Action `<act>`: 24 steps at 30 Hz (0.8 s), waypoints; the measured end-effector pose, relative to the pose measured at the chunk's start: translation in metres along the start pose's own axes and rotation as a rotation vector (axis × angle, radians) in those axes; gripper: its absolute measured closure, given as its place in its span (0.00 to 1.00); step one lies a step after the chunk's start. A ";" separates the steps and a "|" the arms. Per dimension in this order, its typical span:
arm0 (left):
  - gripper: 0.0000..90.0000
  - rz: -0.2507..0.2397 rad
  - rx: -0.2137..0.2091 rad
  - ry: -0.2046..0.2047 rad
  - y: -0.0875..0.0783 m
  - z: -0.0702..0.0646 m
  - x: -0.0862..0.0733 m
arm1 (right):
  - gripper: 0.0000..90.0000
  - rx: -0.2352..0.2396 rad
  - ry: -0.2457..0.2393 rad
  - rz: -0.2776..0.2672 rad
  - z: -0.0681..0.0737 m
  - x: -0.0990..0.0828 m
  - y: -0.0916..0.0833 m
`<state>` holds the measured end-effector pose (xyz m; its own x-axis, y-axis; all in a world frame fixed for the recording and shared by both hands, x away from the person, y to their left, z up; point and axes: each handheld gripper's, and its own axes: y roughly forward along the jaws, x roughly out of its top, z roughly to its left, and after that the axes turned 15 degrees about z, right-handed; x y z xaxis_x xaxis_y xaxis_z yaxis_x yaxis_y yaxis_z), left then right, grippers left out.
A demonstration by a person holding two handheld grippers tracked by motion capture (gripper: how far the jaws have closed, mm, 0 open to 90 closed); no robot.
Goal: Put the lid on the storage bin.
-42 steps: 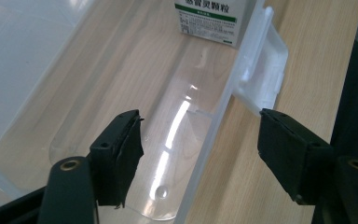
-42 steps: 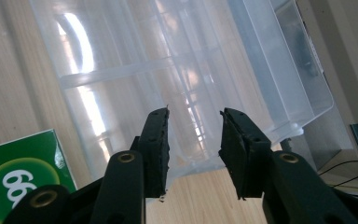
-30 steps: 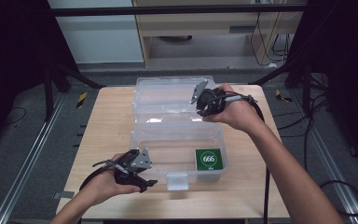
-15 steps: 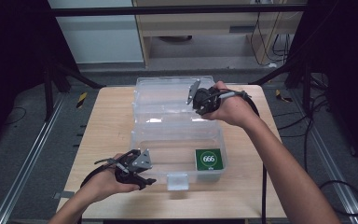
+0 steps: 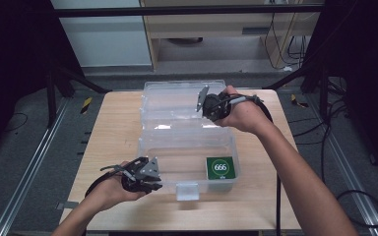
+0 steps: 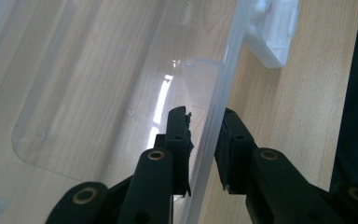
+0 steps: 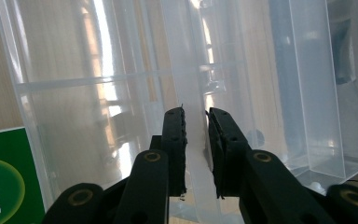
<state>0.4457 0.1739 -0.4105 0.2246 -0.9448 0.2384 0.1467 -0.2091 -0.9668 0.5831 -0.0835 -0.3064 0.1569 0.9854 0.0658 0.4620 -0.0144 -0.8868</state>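
Left gripper [image 6: 200,135] straddles the clear box [image 5: 187,147] front wall, jaws slightly apart. Right gripper [image 7: 196,126] is nearly closed, straddling the lid [image 5: 172,101] edge. Green card [image 5: 220,167] lies inside.

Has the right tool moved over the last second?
Yes, slightly: the right tool has drifted left along the clear box's lid, away from the table's right edge.

Clear plastic box [image 5: 187,142]; green card [image 5: 220,167], white "666", perhaps ringed; pale wood table [image 5: 113,132]; black grippers [image 5: 142,178].
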 end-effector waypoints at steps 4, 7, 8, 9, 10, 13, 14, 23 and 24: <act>0.87 0.017 0.007 -0.025 0.000 0.004 0.001 | 0.88 -0.008 -0.013 -0.001 -0.001 0.003 0.002; 0.87 0.014 0.017 -0.023 0.000 0.004 0.002 | 0.90 -0.014 -0.025 -0.001 -0.002 0.004 0.003; 0.87 0.013 0.023 -0.025 0.000 0.003 0.002 | 0.92 -0.012 -0.039 -0.002 -0.001 0.005 0.003; 0.87 0.013 0.023 -0.025 0.000 0.003 0.002 | 0.92 -0.010 -0.042 -0.004 -0.001 0.005 0.003; 0.87 0.009 0.023 -0.029 0.001 0.003 0.001 | 0.92 -0.010 -0.042 -0.004 -0.001 0.005 0.003; 0.87 0.005 0.021 -0.038 0.001 0.003 0.000 | 0.95 0.004 -0.050 -0.015 0.000 0.004 0.000; 0.87 0.001 0.022 -0.042 0.001 0.003 0.000 | 0.95 0.006 -0.050 -0.020 0.000 0.004 -0.001; 0.86 -0.013 0.029 -0.059 0.002 0.001 -0.001 | 0.98 0.018 -0.067 -0.059 0.011 -0.001 -0.014; 0.86 -0.014 0.031 -0.058 0.002 0.001 -0.001 | 0.98 0.018 -0.069 -0.060 0.014 -0.001 -0.016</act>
<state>0.4468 0.1743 -0.4125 0.2777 -0.9256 0.2573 0.1793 -0.2132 -0.9604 0.5635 -0.0825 -0.2984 0.0691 0.9937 0.0880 0.4526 0.0474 -0.8904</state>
